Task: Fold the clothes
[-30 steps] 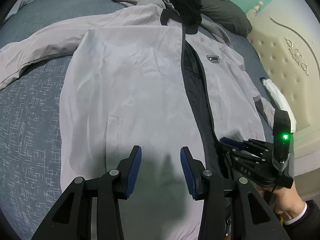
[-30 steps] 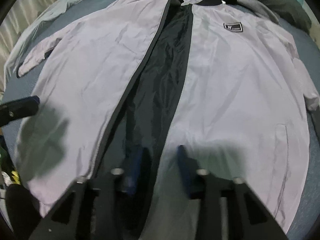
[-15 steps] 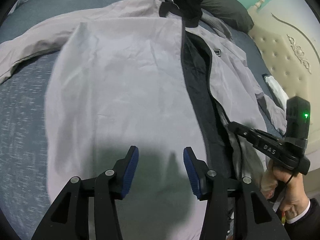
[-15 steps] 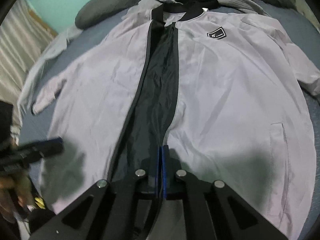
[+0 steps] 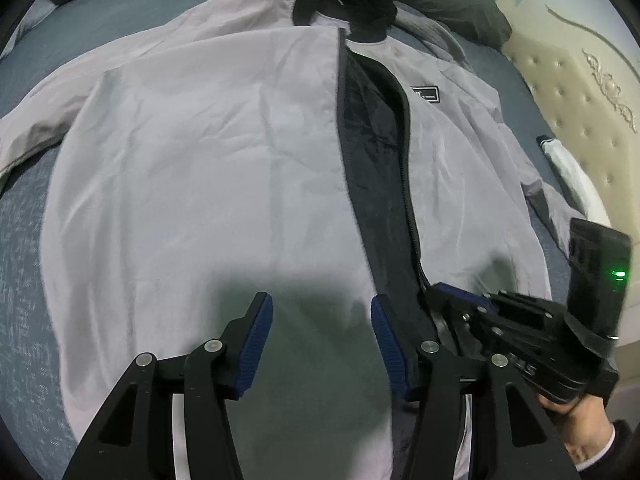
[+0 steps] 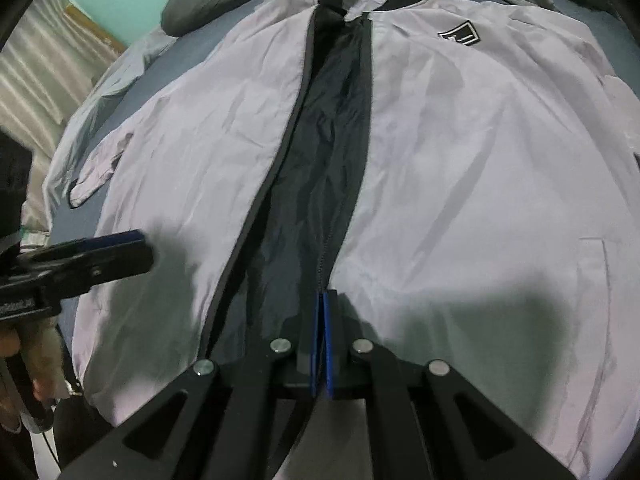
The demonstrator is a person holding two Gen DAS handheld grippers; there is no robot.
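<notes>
Ahead of the left gripper (image 5: pixel 322 320), a pale grey jacket (image 5: pixel 200 168) lies spread front-up on the blue bed (image 5: pixel 24 220), its dark lining (image 5: pixel 376 168) showing at the open front, off to the right of the jaws. The jaws stand released over the hem. From the right wrist view, the right gripper (image 6: pixel 322 300) has its jaws clenched on the zipper edge (image 6: pixel 320 264) of the jacket; the lining (image 6: pixel 328 120) runs straight ahead of them.
</notes>
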